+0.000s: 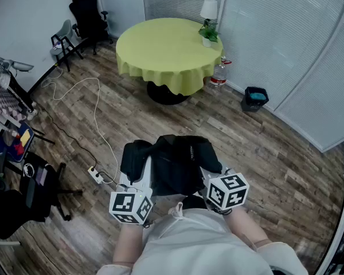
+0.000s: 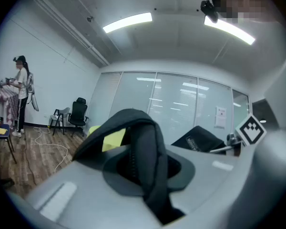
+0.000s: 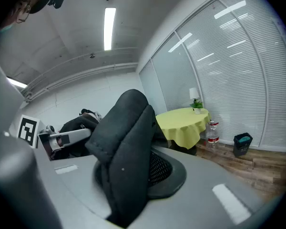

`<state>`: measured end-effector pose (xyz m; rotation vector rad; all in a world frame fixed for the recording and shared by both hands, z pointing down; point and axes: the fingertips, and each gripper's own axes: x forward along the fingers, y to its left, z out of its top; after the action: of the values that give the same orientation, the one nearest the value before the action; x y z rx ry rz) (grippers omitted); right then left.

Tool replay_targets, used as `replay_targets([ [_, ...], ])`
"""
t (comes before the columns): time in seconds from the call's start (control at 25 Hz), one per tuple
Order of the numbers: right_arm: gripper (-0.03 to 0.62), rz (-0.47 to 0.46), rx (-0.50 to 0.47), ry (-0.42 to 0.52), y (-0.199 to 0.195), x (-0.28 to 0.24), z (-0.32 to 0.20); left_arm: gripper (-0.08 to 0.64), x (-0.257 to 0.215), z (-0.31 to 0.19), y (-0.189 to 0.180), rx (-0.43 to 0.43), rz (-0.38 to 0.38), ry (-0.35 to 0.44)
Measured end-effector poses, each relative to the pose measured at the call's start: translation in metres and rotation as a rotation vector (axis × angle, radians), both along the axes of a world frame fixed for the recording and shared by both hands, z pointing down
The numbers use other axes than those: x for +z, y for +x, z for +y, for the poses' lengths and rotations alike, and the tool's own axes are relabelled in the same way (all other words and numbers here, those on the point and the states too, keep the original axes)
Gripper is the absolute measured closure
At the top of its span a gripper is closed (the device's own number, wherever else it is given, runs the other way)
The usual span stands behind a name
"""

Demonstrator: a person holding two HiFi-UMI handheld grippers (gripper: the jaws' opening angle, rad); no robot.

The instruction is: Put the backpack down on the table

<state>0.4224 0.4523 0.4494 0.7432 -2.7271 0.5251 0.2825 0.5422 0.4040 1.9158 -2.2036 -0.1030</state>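
Both grippers are pinched almost shut, each on a dark strap: the left gripper (image 2: 148,175) on one strap (image 2: 144,147), the right gripper (image 3: 128,175) on the other. The backpack (image 1: 172,165) hangs just ahead of them, stretched side to side between the two, about equally near each hand. The round table (image 1: 166,47) with its yellow-green cloth stands well ahead across wooden floor (image 1: 264,153). Its near side looks bare, and a lamp (image 1: 208,9) and a plant (image 1: 210,33) sit at the far edge.
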Motion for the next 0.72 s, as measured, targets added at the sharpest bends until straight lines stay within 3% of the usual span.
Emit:
replay_targets([
  [0.72,0.563,-0.017,0.007,-0.045,-0.02,0.002,-0.002,0.517,0.001,0.006,-0.019,-0.016,0.021,0.016],
])
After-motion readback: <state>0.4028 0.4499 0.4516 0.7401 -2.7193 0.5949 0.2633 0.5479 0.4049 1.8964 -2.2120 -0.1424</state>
